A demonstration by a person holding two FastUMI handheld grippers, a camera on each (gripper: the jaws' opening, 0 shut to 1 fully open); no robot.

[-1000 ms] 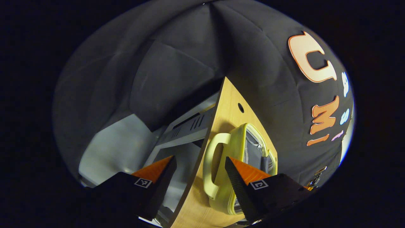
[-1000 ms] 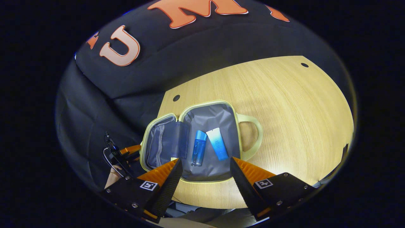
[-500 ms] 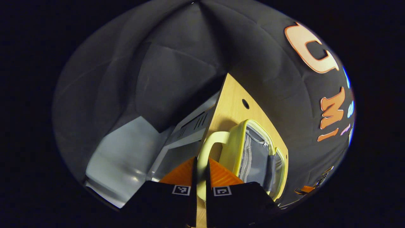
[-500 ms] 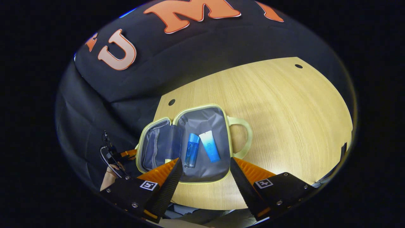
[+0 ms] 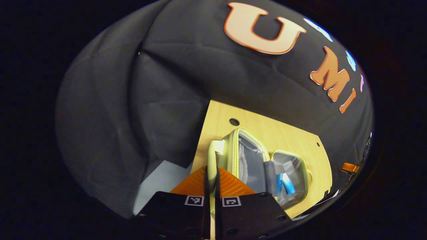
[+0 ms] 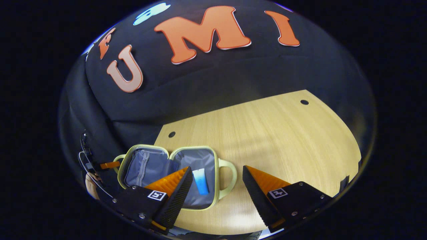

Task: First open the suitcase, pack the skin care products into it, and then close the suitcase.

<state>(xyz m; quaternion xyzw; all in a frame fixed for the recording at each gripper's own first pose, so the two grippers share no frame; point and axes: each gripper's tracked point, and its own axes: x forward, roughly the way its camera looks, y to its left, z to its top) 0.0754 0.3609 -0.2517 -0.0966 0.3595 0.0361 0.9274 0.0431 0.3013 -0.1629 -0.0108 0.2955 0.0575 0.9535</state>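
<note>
Left gripper view: my left gripper (image 5: 210, 186) is clenched on the suitcase (image 5: 253, 160) handle (image 5: 213, 156), which it closed on within the last second, and that half is tipping up.

It stood spread beside the handle a second ago; now the lid half leans toward the far half, where the blue bottle (image 5: 279, 182) and tube (image 5: 289, 187) lie, so I judge closing has begun.
Right gripper view: my right gripper (image 6: 217, 186) hangs released near the suitcase (image 6: 173, 166) on the table (image 6: 283, 140), having drifted to the handle side; the tube (image 6: 200, 180) lies inside.
</note>
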